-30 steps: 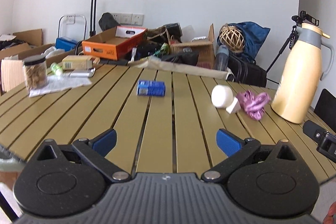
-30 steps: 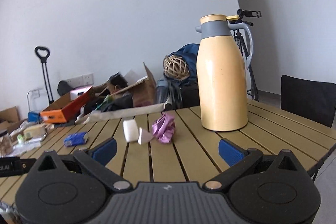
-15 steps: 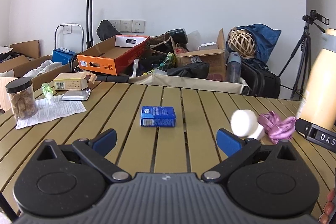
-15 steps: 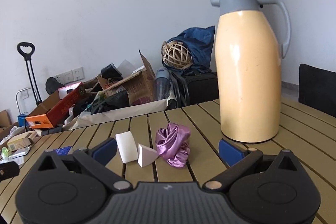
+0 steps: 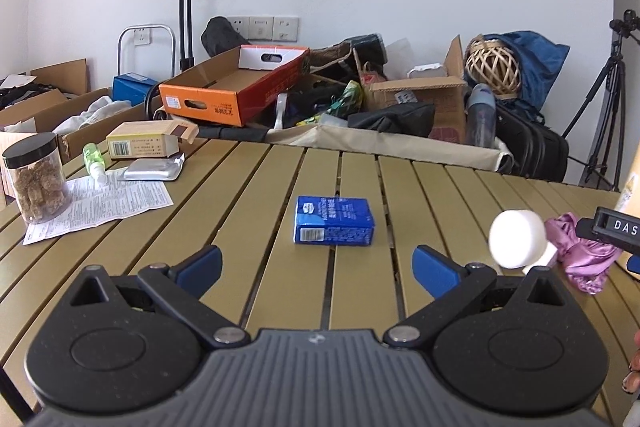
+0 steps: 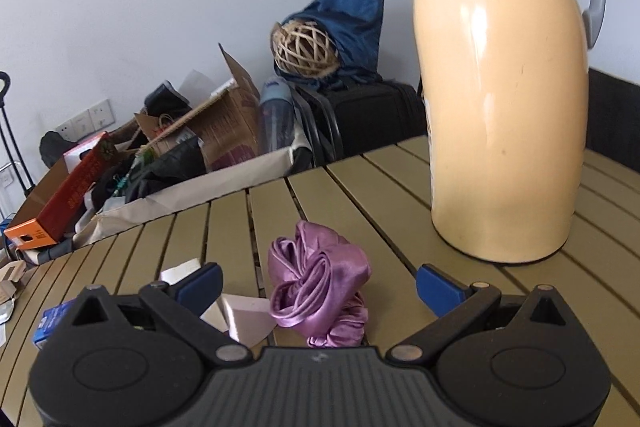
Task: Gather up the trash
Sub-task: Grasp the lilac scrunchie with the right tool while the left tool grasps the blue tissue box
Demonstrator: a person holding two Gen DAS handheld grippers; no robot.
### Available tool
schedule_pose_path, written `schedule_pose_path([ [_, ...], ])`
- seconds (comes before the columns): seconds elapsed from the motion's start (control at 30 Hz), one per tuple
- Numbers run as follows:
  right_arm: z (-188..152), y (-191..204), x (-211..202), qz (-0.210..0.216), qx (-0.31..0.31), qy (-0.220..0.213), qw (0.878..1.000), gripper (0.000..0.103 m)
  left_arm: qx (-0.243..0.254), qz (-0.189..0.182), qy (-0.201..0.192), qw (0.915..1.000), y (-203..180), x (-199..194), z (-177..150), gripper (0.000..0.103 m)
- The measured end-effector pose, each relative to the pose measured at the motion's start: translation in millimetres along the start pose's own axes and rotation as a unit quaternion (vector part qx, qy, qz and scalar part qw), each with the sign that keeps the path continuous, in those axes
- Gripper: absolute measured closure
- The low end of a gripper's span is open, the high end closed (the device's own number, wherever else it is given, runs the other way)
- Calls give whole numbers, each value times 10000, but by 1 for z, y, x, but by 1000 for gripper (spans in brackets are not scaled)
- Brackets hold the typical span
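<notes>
Both the left claw (image 5: 316, 261) and right claw (image 6: 319, 281) spread, empty; lidded jar (image 5: 35, 179) holds brown chunks.

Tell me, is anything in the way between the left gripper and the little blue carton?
Nothing visible is. The left gripper has its jaws open, and the blue carton lies straight ahead on bare table slats. The white round piece sits off to the right.

Left tool (image 5: 316, 263) agape, right tool (image 6: 318, 283) agape
</notes>
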State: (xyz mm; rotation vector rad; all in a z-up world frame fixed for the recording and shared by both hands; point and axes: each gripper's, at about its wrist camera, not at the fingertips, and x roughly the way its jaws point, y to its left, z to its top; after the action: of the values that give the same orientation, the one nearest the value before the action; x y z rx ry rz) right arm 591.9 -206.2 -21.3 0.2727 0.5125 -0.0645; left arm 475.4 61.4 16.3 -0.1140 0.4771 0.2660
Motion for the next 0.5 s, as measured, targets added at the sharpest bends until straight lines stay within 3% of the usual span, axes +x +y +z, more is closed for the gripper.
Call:
schedule_pose_path([
  [0.17,-1,0,15,189,-84,274,9994,2,51,3,55,10000,-5,9,-2,0],
  [0.3,-2,-3,22,307,-27,375,9988,14,100,-30,90,9999,-12,13,-4,0],
  [0.37,-3,-5,23,267,-82,345,9990,22,120,-51,107,9999,-14,13,-5,0],
  [0.5,-6,-9,27,400,-36,486,9980,58,144,-82,132,9998,-18,14,-7,0],
])
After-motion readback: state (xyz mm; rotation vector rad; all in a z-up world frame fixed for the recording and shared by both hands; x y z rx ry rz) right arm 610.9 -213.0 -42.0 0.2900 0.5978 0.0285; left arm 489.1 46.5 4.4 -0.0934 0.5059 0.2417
